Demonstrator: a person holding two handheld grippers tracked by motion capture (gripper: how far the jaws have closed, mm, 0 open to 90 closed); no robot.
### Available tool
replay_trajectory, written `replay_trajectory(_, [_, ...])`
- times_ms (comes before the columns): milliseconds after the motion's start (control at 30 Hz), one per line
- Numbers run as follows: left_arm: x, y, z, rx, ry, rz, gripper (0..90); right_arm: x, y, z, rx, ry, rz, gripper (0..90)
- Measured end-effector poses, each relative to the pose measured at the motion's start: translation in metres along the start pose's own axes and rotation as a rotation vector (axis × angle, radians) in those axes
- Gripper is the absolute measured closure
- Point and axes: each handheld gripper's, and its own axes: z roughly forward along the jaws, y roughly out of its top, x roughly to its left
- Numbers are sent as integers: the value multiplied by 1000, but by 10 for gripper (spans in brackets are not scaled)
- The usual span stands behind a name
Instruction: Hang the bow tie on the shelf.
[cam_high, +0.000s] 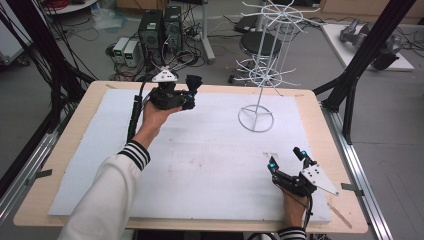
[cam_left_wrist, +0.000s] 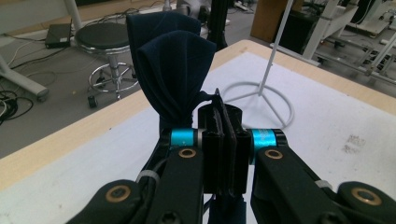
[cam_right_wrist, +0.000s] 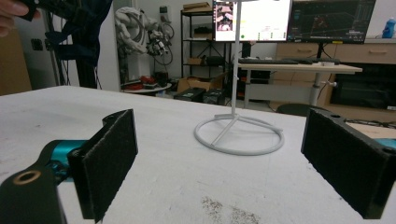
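Observation:
My left gripper is held above the far left of the white board, shut on a dark navy cloth. In the left gripper view the jaws are pressed together on the cloth, which fans out upward past the tips. My right gripper rests low near the front right of the board, open, with nothing between its black pads. A white wire rack stands on a ring base at the back right, between and beyond the two grippers. That base lies straight ahead of the right gripper.
The white foam board covers a wooden table. Black frame posts rise at the right, with cables and computers on the floor behind. A round stool stands beyond the far edge.

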Motion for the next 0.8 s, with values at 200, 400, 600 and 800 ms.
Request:
replay_trajectory(200, [-5,9,4,-32,-4,-7,869,0,0,0,1,1,2,98])
replay_trajectory(400, [-6,15,8,-44,-9,-28,869,0,0,0,1,0,3,98])
replay_trajectory(600, [-9,26,11,-69,-10,-24,869,0,0,0,0,0,4,98])
replay_trajectory(800, [-11,31,15,-81,-22,-37,870,0,0,0,-2,-1,2,98])
